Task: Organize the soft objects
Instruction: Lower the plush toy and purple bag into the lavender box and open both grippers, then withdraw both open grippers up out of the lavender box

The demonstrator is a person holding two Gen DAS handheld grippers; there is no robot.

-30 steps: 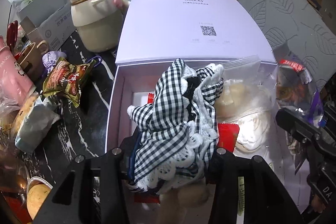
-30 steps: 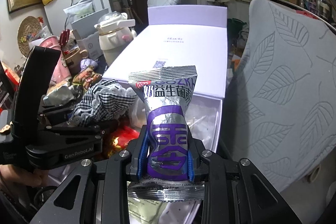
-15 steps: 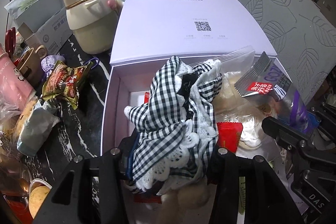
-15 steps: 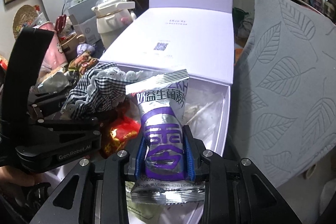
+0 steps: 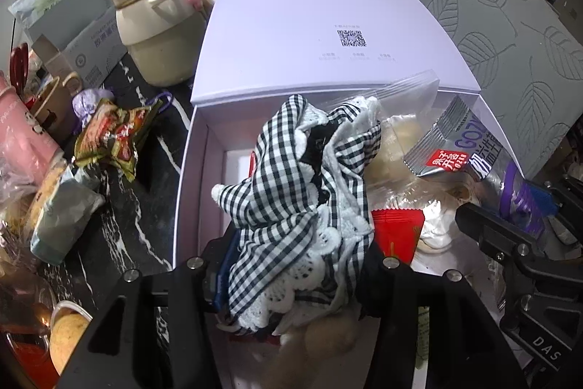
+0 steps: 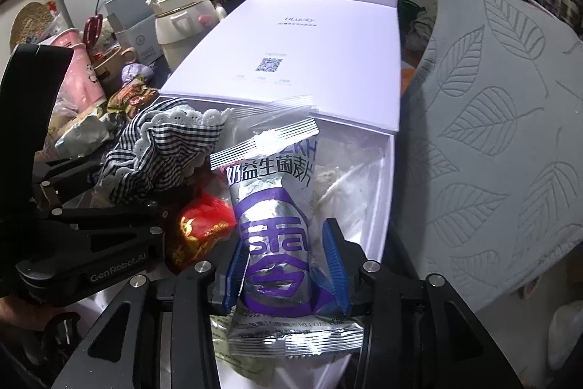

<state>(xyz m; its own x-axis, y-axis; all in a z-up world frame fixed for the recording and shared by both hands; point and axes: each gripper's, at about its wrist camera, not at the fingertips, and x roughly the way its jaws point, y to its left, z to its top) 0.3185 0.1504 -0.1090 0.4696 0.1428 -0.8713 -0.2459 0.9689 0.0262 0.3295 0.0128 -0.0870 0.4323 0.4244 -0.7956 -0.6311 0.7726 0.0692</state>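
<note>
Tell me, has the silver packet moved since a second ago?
Yes: in the left wrist view the packet moved left, inward over the box's right wall.

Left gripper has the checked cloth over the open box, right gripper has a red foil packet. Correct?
Not quite. The right gripper has a silver and purple snack packet between its opening jaws, as the right wrist view shows; the red foil packet lies in the box. The left gripper does have the checked cloth.

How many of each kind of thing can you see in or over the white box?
Cloth: 1
Packets: 2 (silver packet, red packet)
Clear bag: 1
Total: 4 in plain view
</note>
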